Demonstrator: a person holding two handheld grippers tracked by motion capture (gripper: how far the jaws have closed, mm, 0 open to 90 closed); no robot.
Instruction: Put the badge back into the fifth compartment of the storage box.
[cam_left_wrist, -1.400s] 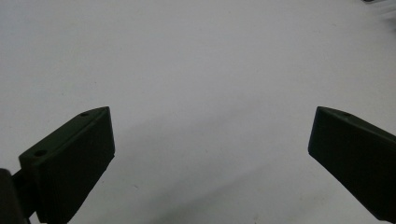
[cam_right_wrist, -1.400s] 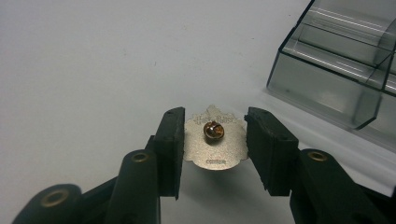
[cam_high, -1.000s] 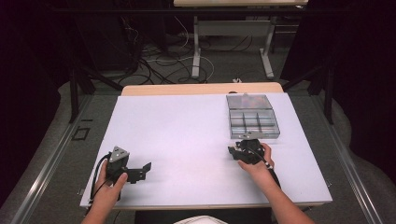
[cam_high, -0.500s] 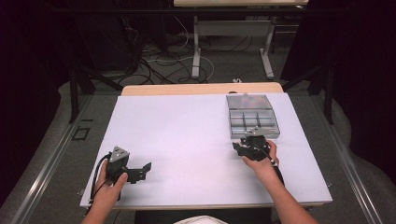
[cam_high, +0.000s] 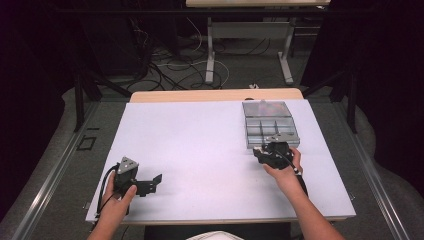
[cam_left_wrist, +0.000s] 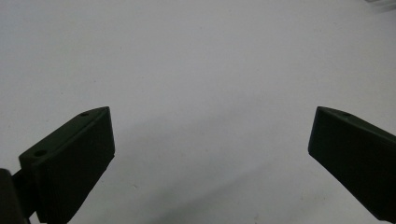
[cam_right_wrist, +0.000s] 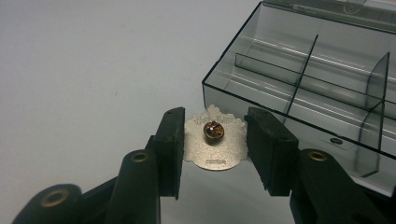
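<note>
My right gripper (cam_right_wrist: 215, 122) is shut on a small silver pin badge (cam_right_wrist: 215, 151). The badge shows its back, with a gold clasp in the middle, and hangs just above the white table at the near corner of a clear compartment box (cam_right_wrist: 299, 70). In the high view the right gripper (cam_high: 261, 152) sits at the front edge of the box (cam_high: 270, 123), which stands open with empty front compartments. My left gripper (cam_high: 158, 181) rests low at the table's front left. Its jaws stand wide open over bare white surface (cam_left_wrist: 212, 135).
The white table (cam_high: 200, 140) stretches between the two hands. The box's rear compartments hold something coloured, too blurred to name. Beyond the far edge are a wooden strip, floor cables and table legs.
My right gripper has moved away from the person toward the front edge of the box, holding the badge. The left gripper has stayed where it was.
</note>
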